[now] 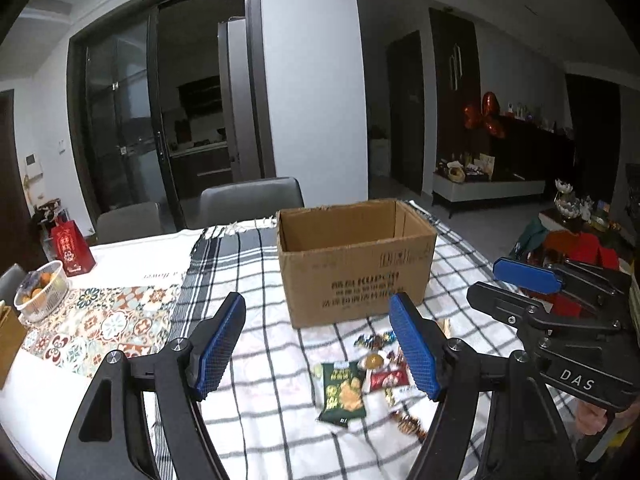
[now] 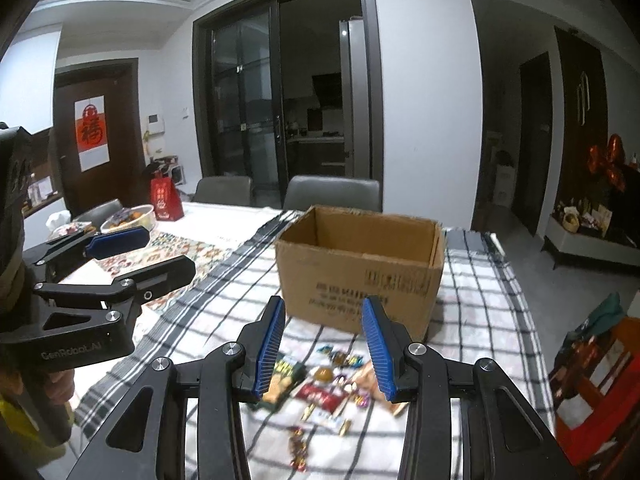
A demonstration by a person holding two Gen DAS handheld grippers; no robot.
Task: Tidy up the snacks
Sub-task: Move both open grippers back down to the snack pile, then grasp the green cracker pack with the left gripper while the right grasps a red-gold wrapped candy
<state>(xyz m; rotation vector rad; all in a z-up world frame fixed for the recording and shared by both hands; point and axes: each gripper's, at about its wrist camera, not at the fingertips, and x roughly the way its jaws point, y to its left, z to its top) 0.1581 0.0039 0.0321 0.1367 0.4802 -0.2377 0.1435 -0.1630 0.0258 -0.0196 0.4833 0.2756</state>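
Snacks (image 1: pixel 362 376) lie in a loose heap on the checked cloth (image 1: pixel 248 272), nearest of the table's contents in both wrist views. The heap includes a dark green chip packet (image 1: pixel 343 394), a red wrapped bar (image 1: pixel 387 379) and several small wrapped candies (image 2: pixel 344 360); a few more candies (image 2: pixel 298 450) lie apart on the near side.

Left gripper (image 1: pixel 320 346): the blue-padded fingers stand wide apart above the cloth, with nothing between them. The green packet shows through the gap but is not touched.

Right gripper (image 2: pixel 323 346): the fingers stand apart at a narrower setting, also holding nothing. It hangs over the heap without contact. Each gripper appears at the edge of the other's view, side by side.

Cardboard box (image 1: pixel 354 256): it stands upright and open-topped on the cloth, just beyond the snacks. What can be seen of its inside is bare.

Left of the cloth lies a patterned mat (image 1: pixel 108 320). A white basket of fruit (image 1: pixel 40 292) and a red gift bag (image 1: pixel 72 248) stand farther along the table (image 1: pixel 132 256). Two grey chairs (image 2: pixel 332 194) stand at the far edge, with a dark glass sliding door (image 2: pixel 280 100) behind them.
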